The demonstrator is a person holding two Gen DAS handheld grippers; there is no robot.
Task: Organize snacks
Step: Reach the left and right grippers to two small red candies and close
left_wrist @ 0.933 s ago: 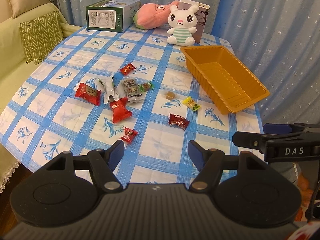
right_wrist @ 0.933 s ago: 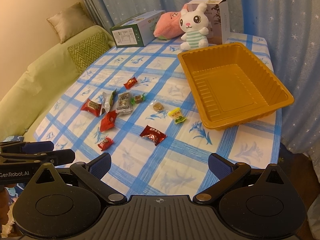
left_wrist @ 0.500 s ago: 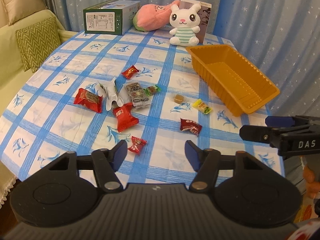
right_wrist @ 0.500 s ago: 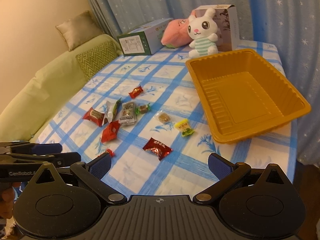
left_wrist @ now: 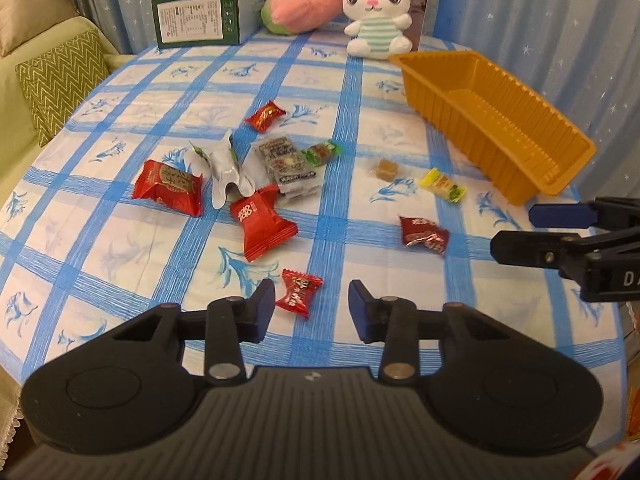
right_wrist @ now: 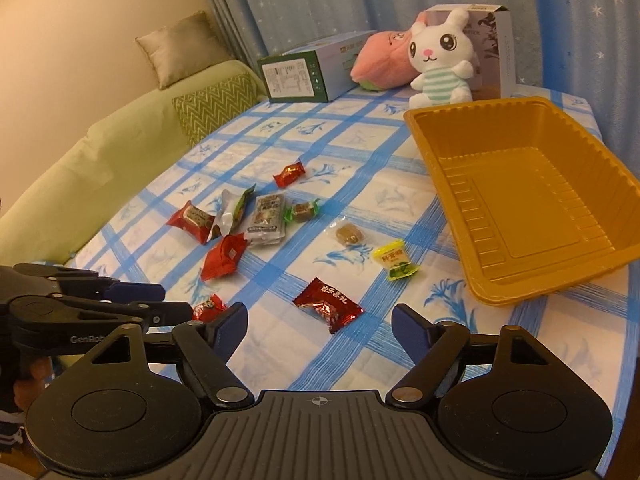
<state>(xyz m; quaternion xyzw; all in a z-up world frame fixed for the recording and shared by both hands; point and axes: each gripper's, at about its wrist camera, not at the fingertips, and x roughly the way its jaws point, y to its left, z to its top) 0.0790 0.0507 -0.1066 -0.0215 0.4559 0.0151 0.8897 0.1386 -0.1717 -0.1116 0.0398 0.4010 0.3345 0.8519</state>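
Observation:
Several wrapped snacks lie scattered on the blue-checked tablecloth. My left gripper is open, its fingers on either side of a small red candy near the table's front edge. My right gripper is open and empty, just behind a dark red snack packet, which also shows in the left wrist view. An empty orange tray stands at the right. A yellow-green candy and a brown candy lie left of the tray.
A cluster of red, silver and grey packets lies at mid-left. A white bunny plush, a pink plush, a green box and a grey box stand at the back. A green sofa lies to the left.
Both grippers have moved forward and lower over the table. The left one now straddles the small red candy; the right one has closed in on the dark red packet.

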